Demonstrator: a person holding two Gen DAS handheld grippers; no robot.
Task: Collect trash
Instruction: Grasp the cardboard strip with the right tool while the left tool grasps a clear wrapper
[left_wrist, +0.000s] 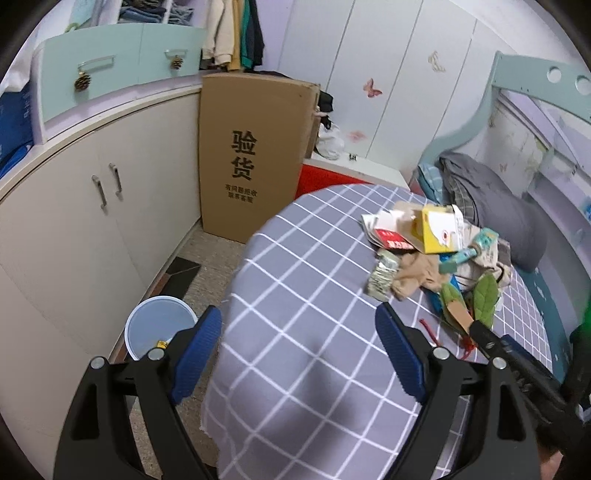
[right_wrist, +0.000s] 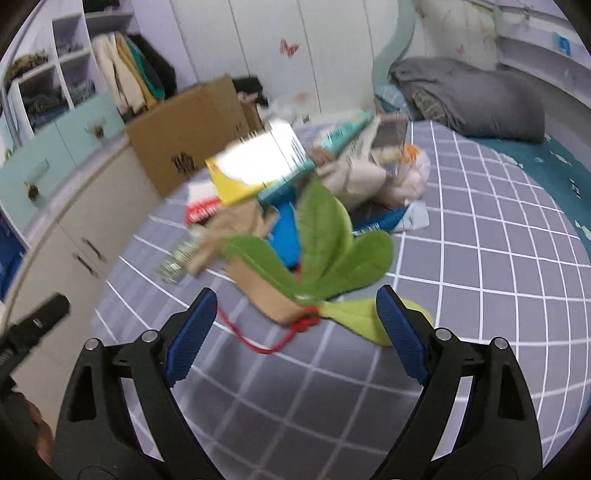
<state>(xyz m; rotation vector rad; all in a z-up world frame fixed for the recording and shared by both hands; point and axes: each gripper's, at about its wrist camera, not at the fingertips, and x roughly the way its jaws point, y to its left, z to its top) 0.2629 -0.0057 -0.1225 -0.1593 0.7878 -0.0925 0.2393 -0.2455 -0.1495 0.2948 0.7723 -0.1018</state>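
A pile of trash (left_wrist: 432, 251) lies on the bed's grey checked sheet (left_wrist: 295, 369): a yellow carton (left_wrist: 439, 229), red-and-white packets, a crumpled wrapper and beige cloth. My left gripper (left_wrist: 299, 314) hangs open over the bed's near corner, nothing between its blue pads. A pale blue bin (left_wrist: 159, 325) stands on the floor beside its left finger. In the right wrist view the pile (right_wrist: 332, 166) is blurred. Green leaf-shaped pieces (right_wrist: 325, 236) with a red cord (right_wrist: 258, 343) lie just ahead of my right gripper (right_wrist: 295, 295), which is open, its pads apart from them.
A tall cardboard box (left_wrist: 251, 158) stands against the cream cabinet (left_wrist: 92, 206) past the bed's foot. A red-and-white low unit (left_wrist: 332, 177) sits behind the bed. A grey pillow (right_wrist: 472, 99) and folded blanket lie at the head, with teal bedding (right_wrist: 546, 166) beside them.
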